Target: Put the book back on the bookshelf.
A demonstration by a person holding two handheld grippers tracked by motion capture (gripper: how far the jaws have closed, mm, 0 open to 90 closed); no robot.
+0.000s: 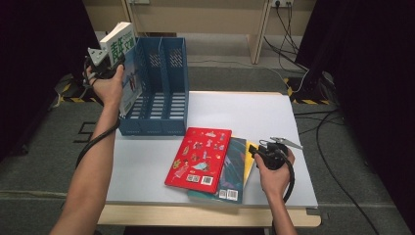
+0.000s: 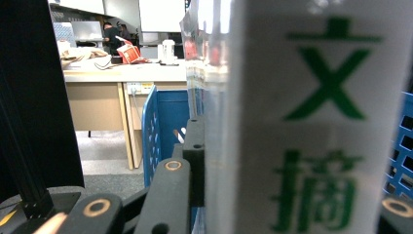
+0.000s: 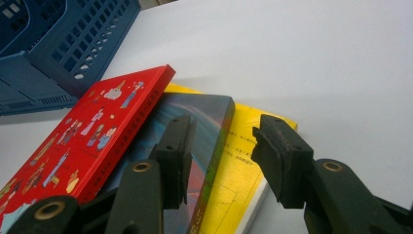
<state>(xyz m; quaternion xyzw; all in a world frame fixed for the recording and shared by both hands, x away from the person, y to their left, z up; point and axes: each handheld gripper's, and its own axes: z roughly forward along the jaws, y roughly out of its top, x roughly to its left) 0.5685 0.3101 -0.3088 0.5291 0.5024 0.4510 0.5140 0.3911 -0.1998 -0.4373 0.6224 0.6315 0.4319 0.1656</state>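
Left fingers: the left gripper [image 1: 113, 59] was clamped on the white book [image 1: 123, 46], one finger [image 2: 195, 161] pressed flat on its side.
White book: it stood up tall between the left fingers, with big green letters on its spine. It was held up in the air at the far left corner of the blue file rack [image 1: 161, 93], over its left wall.
Left hand: the left hand [image 1: 108, 85] held the gripper from below, just beside the rack.
Blue file rack: it sat on the white worktop [image 1: 254, 122], right below and beside the held book. Its slots were open at the top.
Right fingers: the right gripper [image 3: 221, 156] had its fingers apart with nothing gripped. They hung just over the books and did not squeeze any of them.
Under the right fingers: the dark book [image 3: 204, 131] and the yellow book [image 3: 238, 165] lay flat, the yellow one lowest.
Red book: the red book [image 3: 92, 131] lay on top of the pile, to the left of the right fingers.
Right hand: the right hand [image 1: 274, 171] held its gripper at the right edge of the pile.
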